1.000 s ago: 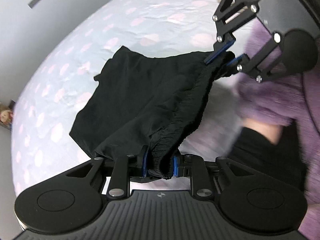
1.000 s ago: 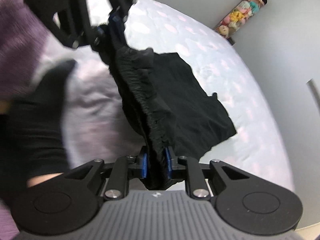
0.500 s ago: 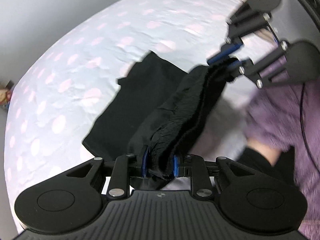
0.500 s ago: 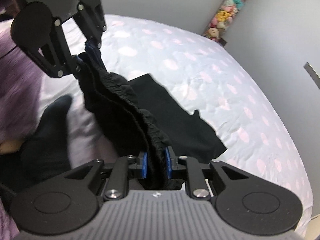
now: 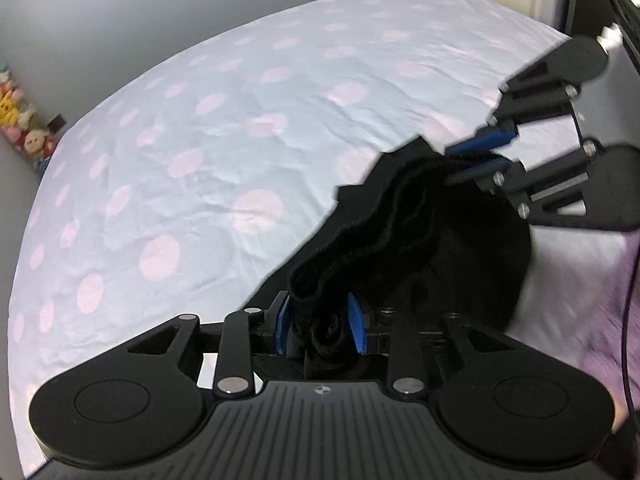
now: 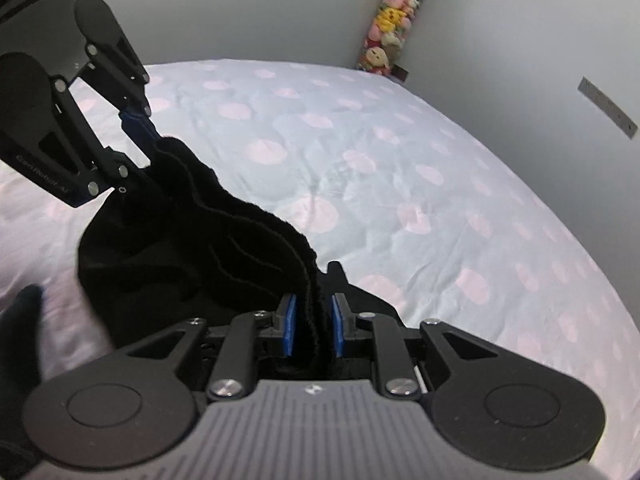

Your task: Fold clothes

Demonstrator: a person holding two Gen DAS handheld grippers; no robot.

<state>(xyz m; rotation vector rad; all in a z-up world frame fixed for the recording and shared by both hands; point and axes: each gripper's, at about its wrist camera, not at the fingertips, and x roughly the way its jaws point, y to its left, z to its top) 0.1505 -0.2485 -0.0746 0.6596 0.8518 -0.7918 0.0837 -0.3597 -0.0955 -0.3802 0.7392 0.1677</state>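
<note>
**A:** Holding status first: the left tongs (image 5: pixel 320 322) are clamped on one end of the gathered waistband of the black garment (image 5: pixel 404 220), and the right tongs (image 6: pixel 313 328) are clamped on the other end. The garment hangs between them, close to the person, with its lower part trailing toward the bed (image 5: pixel 208 152).

**B:** Changes over the last second?

**A:** Three. A second ago the fabric below the waistband was spread wide across the polka-dot sheet; now it is bunched into a narrow, thick band. The two tongs have swung to a new angle, so more bare sheet shows in the left wrist view. The waistband between them has gone from stretched to slack and wavy.

**B:** Meaning for the fold?

**A:** Judgement only: the garment has been lifted and drawn back, probably to be re-laid flat before any crease is made. No fold is set yet, so the task is at an early stage.

**B:** Risk?

**A:** The slack band may land twisted. Whether the hem touches the bed cannot be told; motion blur covers that edge. Stuffed toys (image 6: pixel 384 24) stand in the far corner, well apart.
</note>
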